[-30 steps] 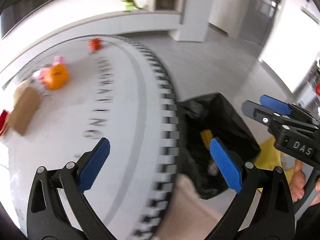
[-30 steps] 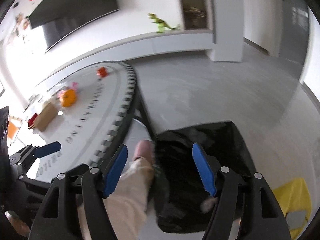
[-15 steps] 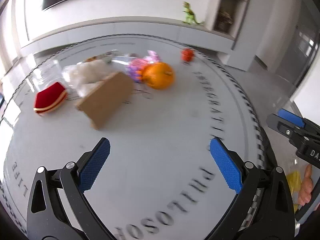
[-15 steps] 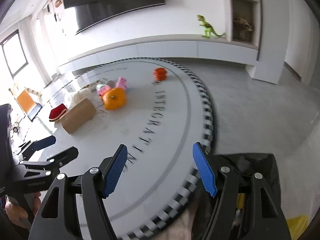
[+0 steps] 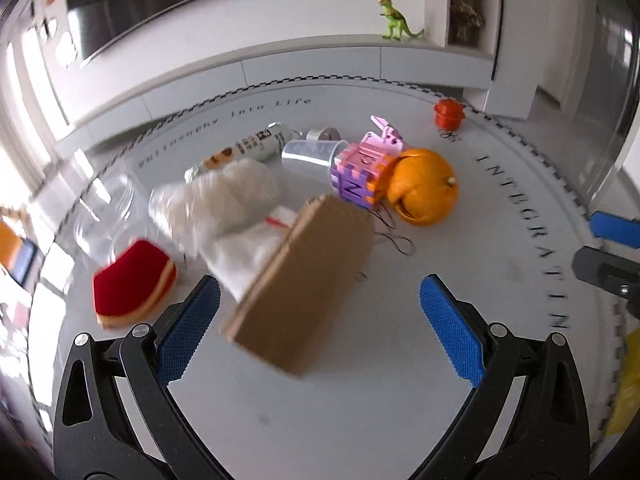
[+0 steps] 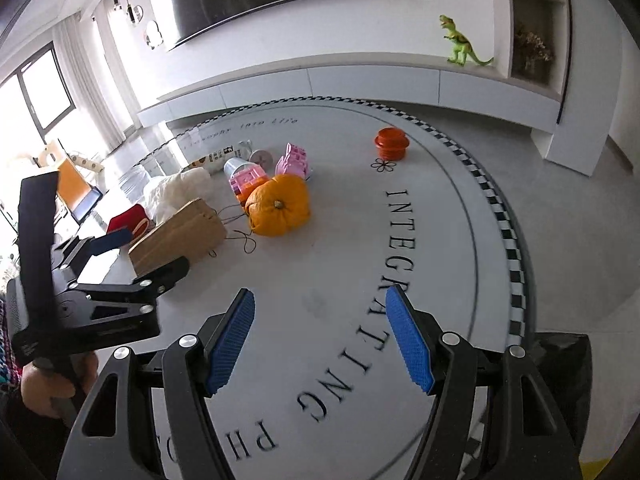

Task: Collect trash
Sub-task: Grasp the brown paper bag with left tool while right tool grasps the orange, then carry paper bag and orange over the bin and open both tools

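Note:
A brown paper bag [image 5: 304, 276] lies on the round white table [image 5: 360, 420], just beyond my open, empty left gripper [image 5: 320, 332]. Behind it are a crumpled white plastic bag [image 5: 228, 200], a clear plastic cup [image 5: 308, 154], a labelled bottle [image 5: 244, 150] and a roll of tape [image 5: 324, 134]. The paper bag also shows in the right wrist view [image 6: 180, 236]. My right gripper [image 6: 320, 340] is open and empty over the table's lettering. The left gripper [image 6: 132, 256] shows there at the left. A black trash bag [image 6: 568, 380] sits at the lower right.
An orange pumpkin [image 5: 424, 188], a pink and purple toy block [image 5: 360, 172], a red toy pot [image 5: 448, 114] and a red cushion-like item [image 5: 132, 284] are on the table. A green dinosaur [image 6: 460, 46] stands on the far ledge.
Both grippers swung from the black trash bag beside the table to over the table. The left gripper has closed in on the paper bag. Both stayed open.

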`<action>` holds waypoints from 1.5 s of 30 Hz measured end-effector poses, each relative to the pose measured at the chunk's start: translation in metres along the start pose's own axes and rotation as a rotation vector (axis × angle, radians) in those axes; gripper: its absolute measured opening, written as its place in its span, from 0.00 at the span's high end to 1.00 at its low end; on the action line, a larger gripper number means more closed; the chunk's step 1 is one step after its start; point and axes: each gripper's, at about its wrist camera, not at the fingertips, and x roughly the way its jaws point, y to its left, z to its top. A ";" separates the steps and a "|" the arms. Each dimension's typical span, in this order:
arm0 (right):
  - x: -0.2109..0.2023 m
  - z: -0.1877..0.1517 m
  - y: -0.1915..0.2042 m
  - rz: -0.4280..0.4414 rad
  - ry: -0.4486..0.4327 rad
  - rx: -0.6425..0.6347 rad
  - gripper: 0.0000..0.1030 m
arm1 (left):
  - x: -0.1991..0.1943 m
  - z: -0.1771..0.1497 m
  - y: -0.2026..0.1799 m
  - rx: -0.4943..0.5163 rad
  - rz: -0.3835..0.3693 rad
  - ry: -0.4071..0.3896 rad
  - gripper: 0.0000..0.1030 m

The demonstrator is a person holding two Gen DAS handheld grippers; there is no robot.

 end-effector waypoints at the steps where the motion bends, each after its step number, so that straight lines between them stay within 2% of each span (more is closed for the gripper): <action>1: 0.004 0.002 0.000 0.004 0.005 0.002 0.33 | 0.005 0.002 0.001 0.012 0.008 0.003 0.06; 3: 0.008 0.004 -0.001 0.005 0.010 0.000 0.33 | 0.015 0.003 0.004 0.023 0.015 0.014 0.14; 4: 0.011 0.006 0.000 0.006 0.011 -0.002 0.33 | 0.020 0.002 0.005 0.022 0.015 0.031 0.31; 5: 0.013 0.007 0.001 0.007 0.013 -0.004 0.33 | 0.024 0.001 0.006 0.016 0.015 0.048 0.40; 7: 0.018 0.010 0.002 0.011 0.015 -0.009 0.33 | 0.029 -0.002 0.011 -0.008 -0.007 0.061 0.40; 9: 0.021 0.014 0.004 0.020 0.013 -0.014 0.33 | 0.027 -0.004 0.013 -0.023 -0.022 0.057 0.46; 13: 0.033 0.026 0.012 0.039 0.009 -0.030 0.33 | 0.016 -0.011 0.028 -0.126 -0.127 0.070 0.55; 19: 0.065 0.051 0.031 0.031 0.030 -0.084 0.33 | 0.000 -0.027 0.041 -0.220 -0.217 0.087 0.58; 26: 0.103 0.067 0.044 0.008 0.096 -0.110 0.33 | -0.004 -0.037 0.045 -0.249 -0.240 0.085 0.58; 27: 0.106 0.068 0.044 0.002 0.102 -0.112 0.34 | -0.005 -0.038 0.047 -0.258 -0.248 0.083 0.58; 28: 0.109 0.068 0.045 -0.001 0.112 -0.118 0.40 | -0.007 -0.039 0.049 -0.266 -0.258 0.079 0.58; 30: 0.107 0.067 0.046 -0.013 0.107 -0.131 0.47 | -0.013 -0.041 0.052 -0.277 -0.267 0.069 0.58; 33: 0.099 0.061 0.042 -0.001 0.104 -0.124 0.51 | -0.025 -0.046 0.056 -0.286 -0.270 0.053 0.60; 38: 0.078 0.051 0.039 0.031 0.087 -0.112 0.51 | -0.045 -0.047 0.053 -0.283 -0.285 0.025 0.60; 40: 0.067 0.047 0.039 0.039 0.079 -0.116 0.51 | -0.051 -0.048 0.048 -0.266 -0.319 0.032 0.60; 42: 0.060 0.045 0.038 0.039 0.070 -0.115 0.51 | -0.053 -0.050 0.048 -0.296 -0.319 0.027 0.51; 45: 0.050 0.042 0.036 0.028 0.059 -0.120 0.51 | -0.055 -0.055 0.048 -0.330 -0.323 0.028 0.50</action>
